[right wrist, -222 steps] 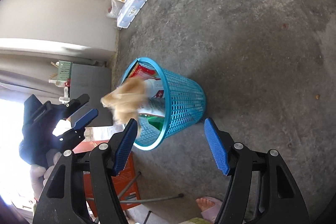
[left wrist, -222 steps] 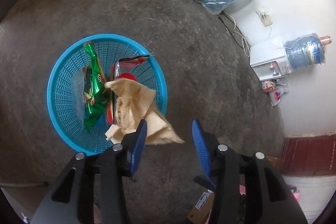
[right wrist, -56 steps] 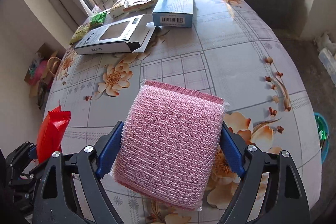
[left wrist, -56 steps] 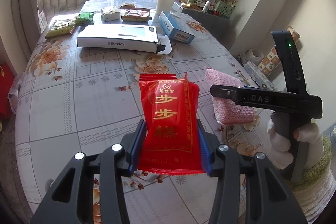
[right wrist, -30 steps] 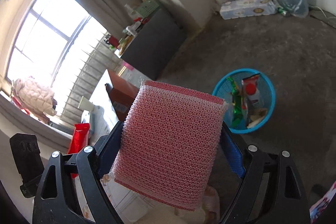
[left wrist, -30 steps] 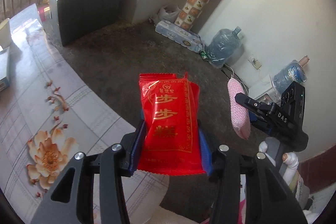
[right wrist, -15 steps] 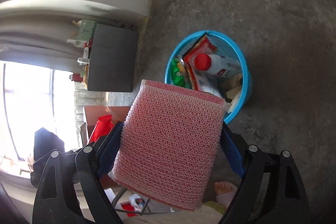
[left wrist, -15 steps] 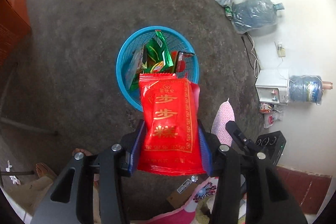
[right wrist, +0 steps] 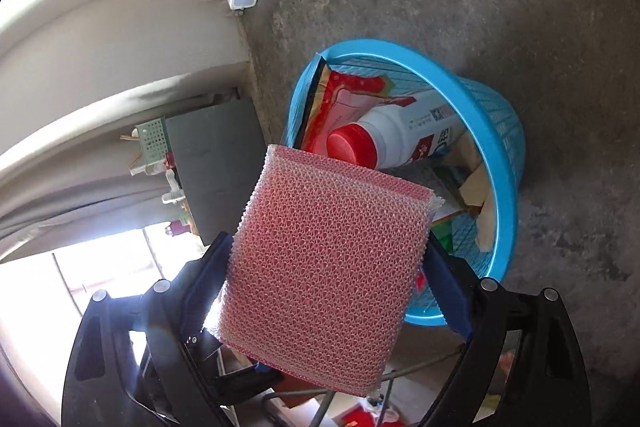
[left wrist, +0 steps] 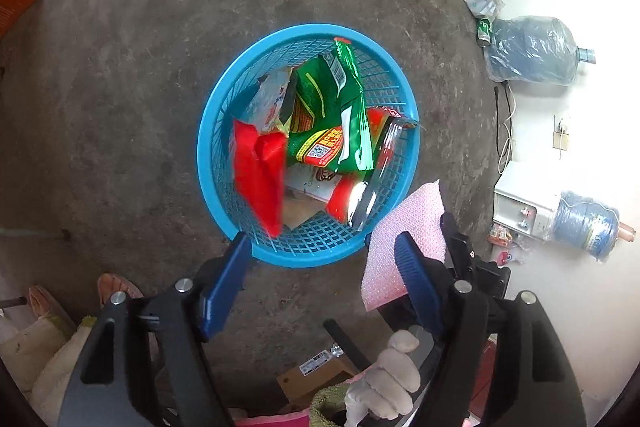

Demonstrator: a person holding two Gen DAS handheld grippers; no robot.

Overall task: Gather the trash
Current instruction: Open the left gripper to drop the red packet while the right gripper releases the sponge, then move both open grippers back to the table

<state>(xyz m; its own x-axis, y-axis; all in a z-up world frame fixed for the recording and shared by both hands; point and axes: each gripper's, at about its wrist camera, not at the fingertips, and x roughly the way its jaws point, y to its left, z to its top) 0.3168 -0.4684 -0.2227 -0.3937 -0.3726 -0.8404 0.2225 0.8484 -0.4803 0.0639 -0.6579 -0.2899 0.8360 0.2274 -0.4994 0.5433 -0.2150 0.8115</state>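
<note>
In the blue basket [left wrist: 208,163], a QR-coded green packet [left wrist: 328,115]

Black hand-held gripper [left wrist: 320,283] frames with blue finger pads [left wrist: 224,283], silver screws [left wrist: 184,284]; a white glove [left wrist: 384,393].

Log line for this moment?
left gripper: jaws just opened, empty | red packet: dropping into basket | right gripper: jaws opening, sponge between them, beside basket

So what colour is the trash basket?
The basket is bright blue, a plastic lattice; the left wrist view shows it best.
</note>
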